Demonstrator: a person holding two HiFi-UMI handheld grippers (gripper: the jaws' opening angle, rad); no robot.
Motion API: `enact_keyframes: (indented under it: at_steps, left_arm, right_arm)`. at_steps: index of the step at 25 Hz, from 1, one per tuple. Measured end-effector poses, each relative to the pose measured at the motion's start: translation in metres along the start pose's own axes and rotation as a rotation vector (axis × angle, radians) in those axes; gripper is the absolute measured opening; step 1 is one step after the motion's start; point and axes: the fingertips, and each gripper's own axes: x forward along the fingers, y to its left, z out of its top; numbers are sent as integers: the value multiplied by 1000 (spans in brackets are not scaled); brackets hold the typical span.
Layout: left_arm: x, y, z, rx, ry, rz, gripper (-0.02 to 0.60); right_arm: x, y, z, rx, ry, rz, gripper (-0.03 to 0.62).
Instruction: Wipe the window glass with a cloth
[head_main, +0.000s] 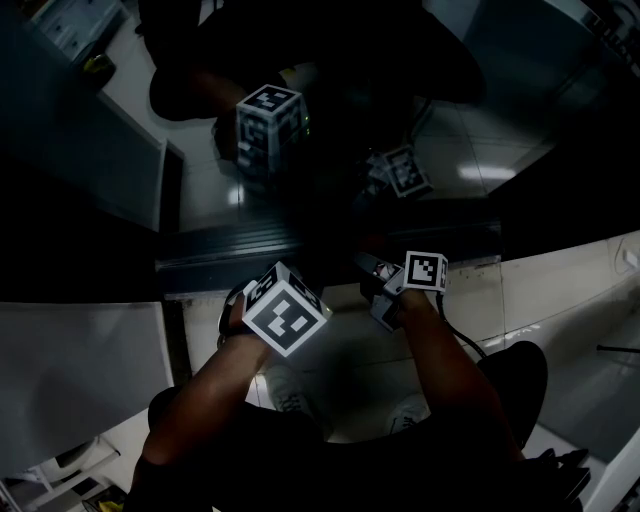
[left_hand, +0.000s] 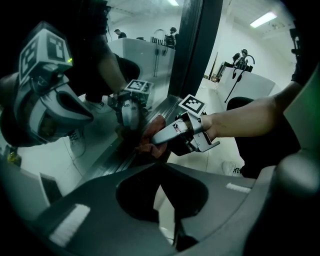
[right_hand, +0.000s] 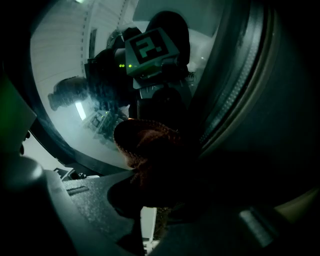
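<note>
The dark window glass (head_main: 330, 130) fills the upper part of the head view and mirrors both marker cubes. My right gripper (left_hand: 156, 139) is shut on a red-brown cloth (left_hand: 150, 131), held low on the pane just above the grooved bottom frame (head_main: 300, 248). In the right gripper view the cloth (right_hand: 150, 150) bunches between the jaws against the glass (right_hand: 65, 75). The left gripper (left_hand: 165, 172) hangs a little to the left of it, shut with nothing in it. Its marker cube (head_main: 287, 312) shows in the head view. The right gripper's marker cube (head_main: 425, 272) sits beside it.
A dark upright window post (left_hand: 200, 45) stands right of the pane. Below is a white tiled floor (head_main: 560, 290) with the person's shoes (head_main: 290, 395). A white panel (head_main: 70, 360) is at the left. Distant people (left_hand: 242, 56) stand by a white counter (left_hand: 250, 82).
</note>
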Motion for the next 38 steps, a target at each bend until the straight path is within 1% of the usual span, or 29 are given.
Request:
enact_keyframes:
  at_steps: [2, 4, 7, 11, 13, 14, 17, 21, 23, 27, 33, 38]
  left_arm:
    - [0, 0, -1, -1, 0, 1, 17]
    - [1, 1, -1, -2, 0, 1, 16]
    - [1, 0, -1, -4, 5, -4, 17]
    - [-2, 10, 1, -37, 6, 14, 17]
    - [-3, 14, 0, -52, 10, 25, 17]
    - [-3, 14, 0, -52, 9, 27, 17]
    - [-3, 11, 3, -38, 2, 25, 17]
    - [-2, 11, 6, -33, -9, 24, 17]
    - [-4, 10, 8, -32, -16, 27, 17]
    - [-6, 3, 9, -31, -34, 33, 17]
    - [-5, 9, 10, -32, -18, 33, 17]
    - [-4, 12, 11, -29, -27, 27, 17]
  right_arm:
    - [-2, -5, 0, -8, 3, -31, 67]
    - [-1, -4, 0, 17, -1, -21, 69]
    - [1, 1, -3, 96, -15, 23, 67]
    - [-2, 10, -2, 260, -41, 85, 67]
    - [-2, 22, -1, 300, -45, 93, 66]
    - [-3, 31, 0, 301, -45, 96, 66]
    - [-3, 60, 9, 249, -38, 90, 66]
    - [-7, 84, 16, 100, -7, 49, 66]
    - [-10, 94, 20, 61, -8, 54, 65]
    - [-17, 114, 23, 43, -20, 78, 64]
    - [-21, 171, 37, 11, -15, 126, 64]
    - [-22, 200, 42, 0, -8, 142, 63]
